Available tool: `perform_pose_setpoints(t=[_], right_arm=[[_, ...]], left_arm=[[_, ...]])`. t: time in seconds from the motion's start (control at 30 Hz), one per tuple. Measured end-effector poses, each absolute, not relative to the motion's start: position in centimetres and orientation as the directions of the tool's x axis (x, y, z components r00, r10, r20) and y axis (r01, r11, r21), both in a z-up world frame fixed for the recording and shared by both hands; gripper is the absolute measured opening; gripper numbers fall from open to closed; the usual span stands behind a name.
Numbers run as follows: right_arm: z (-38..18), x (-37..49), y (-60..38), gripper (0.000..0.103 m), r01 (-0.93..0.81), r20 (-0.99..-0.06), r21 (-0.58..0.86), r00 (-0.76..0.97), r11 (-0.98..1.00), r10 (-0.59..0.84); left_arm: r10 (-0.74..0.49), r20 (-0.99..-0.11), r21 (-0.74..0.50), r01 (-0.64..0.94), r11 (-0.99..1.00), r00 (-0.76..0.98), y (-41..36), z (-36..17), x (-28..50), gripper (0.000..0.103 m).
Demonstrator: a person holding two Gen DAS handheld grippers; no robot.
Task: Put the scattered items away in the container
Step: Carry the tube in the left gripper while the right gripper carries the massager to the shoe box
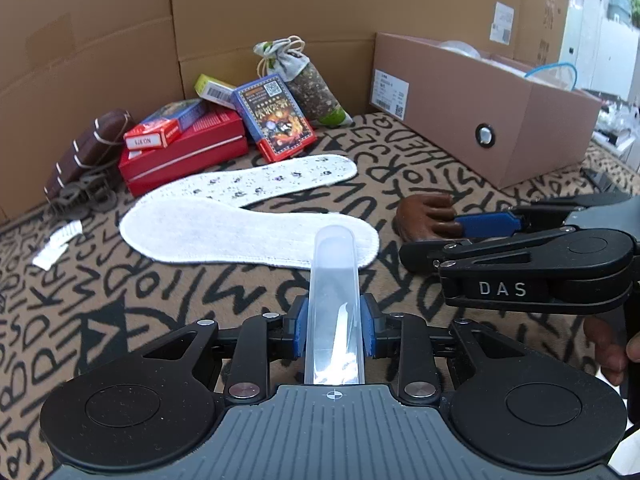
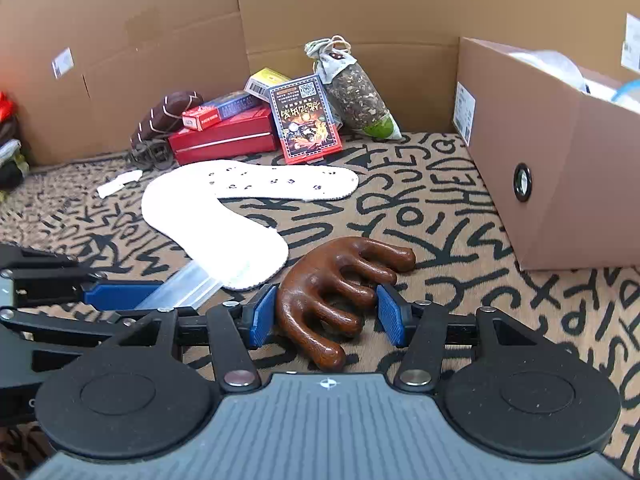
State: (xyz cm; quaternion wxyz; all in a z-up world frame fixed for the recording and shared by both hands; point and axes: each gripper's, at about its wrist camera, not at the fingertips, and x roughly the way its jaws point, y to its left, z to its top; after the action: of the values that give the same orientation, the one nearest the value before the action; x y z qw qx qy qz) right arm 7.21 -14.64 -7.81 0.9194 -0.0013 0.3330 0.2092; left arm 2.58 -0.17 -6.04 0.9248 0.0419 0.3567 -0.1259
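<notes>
My left gripper is shut on a clear plastic case that points forward over a white insole; the case also shows in the right wrist view. My right gripper is open, its blue pads on either side of a brown wooden hand-shaped massager lying on the patterned cloth; the left pad looks close to or touching it. The massager also shows in the left wrist view. The brown cardboard box stands open at the right, with items inside.
A second insole lies behind the first. At the back stand red boxes, card packs, a sachet bag, a brown roll and a white paper tag. Cardboard walls enclose the back.
</notes>
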Motion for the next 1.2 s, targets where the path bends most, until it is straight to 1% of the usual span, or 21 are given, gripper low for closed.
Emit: perform_pose_setpoints(t=[0.27, 0.47, 0.97, 1.2], right_arm=[[-6.4, 6.2, -16.2, 0.06, -0.397, -0.57, 0.24, 0.681, 0.886, 0.46], [-4.7, 5.8, -17.8, 0.06, -0.398, -0.519, 0.261, 0.71, 0.879, 0.475], [1.2, 6.7, -21.7, 0.06, -0.373, -0.352, 0.175, 0.84, 0.911, 0.412], [3.2, 8.1, -24.8, 0.06, -0.308, -0.295, 0.129, 0.896, 0.943, 0.333]], left_arm=[[-0.26, -0.64, -0.078, 0.276, 0.958, 0.723, -0.6, -4.3, 2.2, 0.025], [-0.298, -0.599, -0.094, 0.304, 0.948, 0.743, -1.4, -2.5, 2.4, 0.025], [-0.378, -0.457, -0.054, 0.399, 0.915, 0.805, -5.3, 3.7, 4.5, 0.025], [-0.454, -0.424, -0.061, 0.476, 0.877, 0.783, -8.7, 5.9, 7.9, 0.025]])
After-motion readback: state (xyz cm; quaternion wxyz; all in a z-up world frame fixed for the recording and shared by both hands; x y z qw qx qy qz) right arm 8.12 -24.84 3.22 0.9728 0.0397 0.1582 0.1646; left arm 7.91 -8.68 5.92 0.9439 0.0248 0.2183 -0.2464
